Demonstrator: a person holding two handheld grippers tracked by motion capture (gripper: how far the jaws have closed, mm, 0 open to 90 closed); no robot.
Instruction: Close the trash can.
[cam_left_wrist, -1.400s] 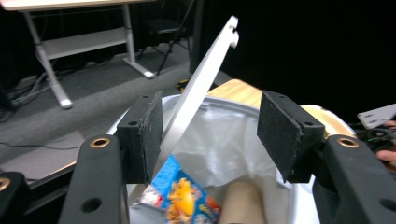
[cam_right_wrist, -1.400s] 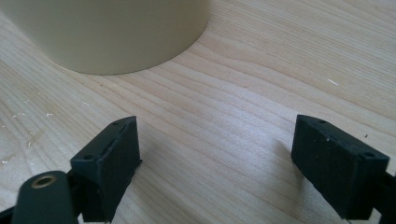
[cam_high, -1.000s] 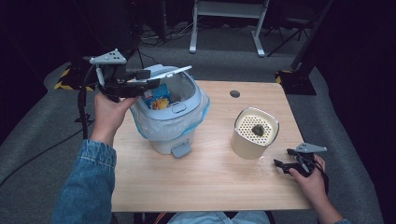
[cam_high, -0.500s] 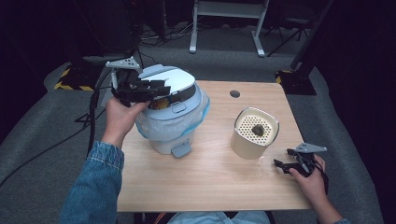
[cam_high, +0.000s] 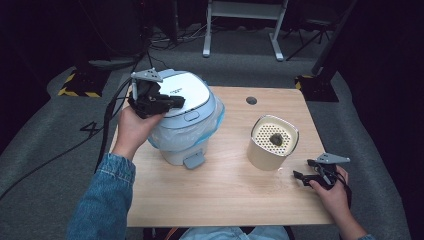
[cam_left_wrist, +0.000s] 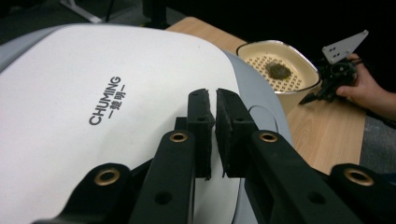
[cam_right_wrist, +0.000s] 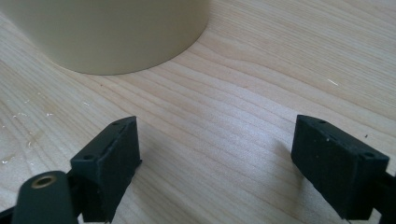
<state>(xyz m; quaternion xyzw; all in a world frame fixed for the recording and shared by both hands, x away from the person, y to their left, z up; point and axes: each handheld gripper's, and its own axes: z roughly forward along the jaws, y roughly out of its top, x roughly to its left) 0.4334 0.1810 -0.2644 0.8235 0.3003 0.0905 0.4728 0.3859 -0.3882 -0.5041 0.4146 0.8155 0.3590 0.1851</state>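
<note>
- Near the tabletop's (cam_high: 220, 200) left edge, the white-lidded bin (cam_high: 186, 120), blue-lined, is closed; the left gripper (cam_left_wrist: 215, 128), just closing, empty, rests on top.
- Cream holder (cam_high: 272, 142) carries a dark lump (cam_high: 276, 139); the right gripper (cam_right_wrist: 215, 158) is spread.

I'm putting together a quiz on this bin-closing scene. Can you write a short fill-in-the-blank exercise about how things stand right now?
1. The white lid of the pedal bin is ____.
2. The left gripper, its jaws nearly together, rests over the ____.
3. The right gripper has its jaws ____ above the wooden table.
4. A dark lump lies on top of the beige ____.

Missing words: closed; lid; open; container
</note>
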